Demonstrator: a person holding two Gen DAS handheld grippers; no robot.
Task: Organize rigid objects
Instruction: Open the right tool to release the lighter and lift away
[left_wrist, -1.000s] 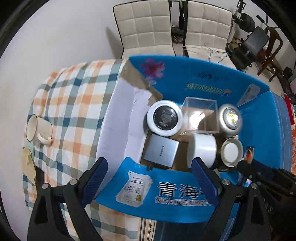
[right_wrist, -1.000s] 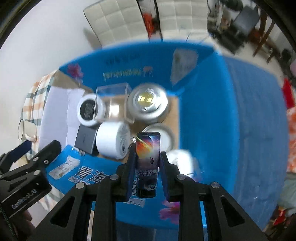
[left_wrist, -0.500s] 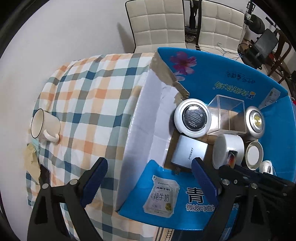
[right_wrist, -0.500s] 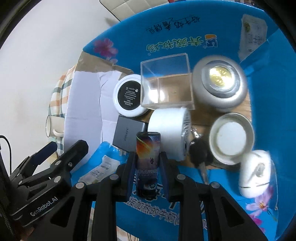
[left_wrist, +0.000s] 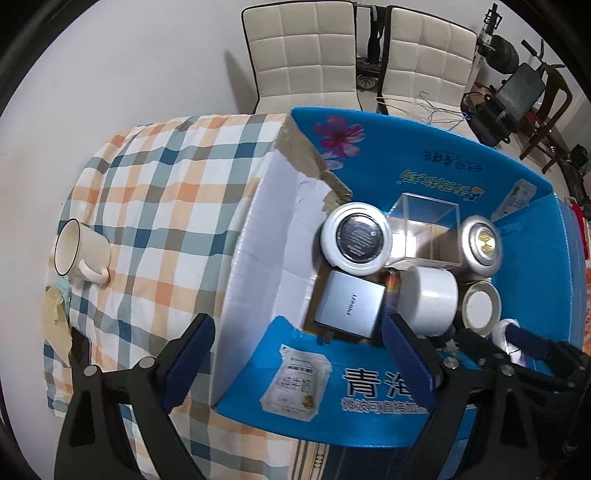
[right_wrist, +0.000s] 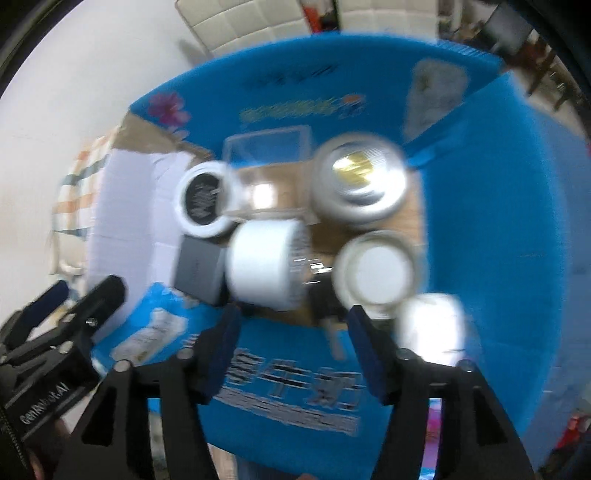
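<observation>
- Presently, right gripper (right_wrist: 293, 345): jaws have just been opening and now stand spread with nothing between them, hovering over the near flap of the blue carton (right_wrist: 498, 229); the view is motion-blurred.
- Left gripper (left_wrist: 295, 354): jaws spread wide, empty, poised above the carton's near-left corner.
- Printed can (left_wrist: 392, 288): inside the carton, a dark slim cylinder wedged between the grey box (left_wrist: 349, 308) at its 9 o'clock and the white roll (left_wrist: 430, 301) at its 3 o'clock; whether it stands or lies, I cannot tell.
- Other carton stock: black-topped white tin (left_wrist: 356, 238) at 11 o'clock, clear cube (left_wrist: 424, 230) at 12, silver tin (left_wrist: 480, 245) at 2, small white-lidded jar (left_wrist: 480, 306) at 3.
- Outside the carton: cream mug (left_wrist: 79, 251) on the checked cloth (left_wrist: 155, 192), at 9 o'clock, not yet packed.
- Hazard, judged: the can sits in a tight gap, so a rising finger could clip it and tip it.
- Hazard, judged: the two grippers sit near each other; a crossing reach toward the mug may knock them together or catch the flap.
</observation>
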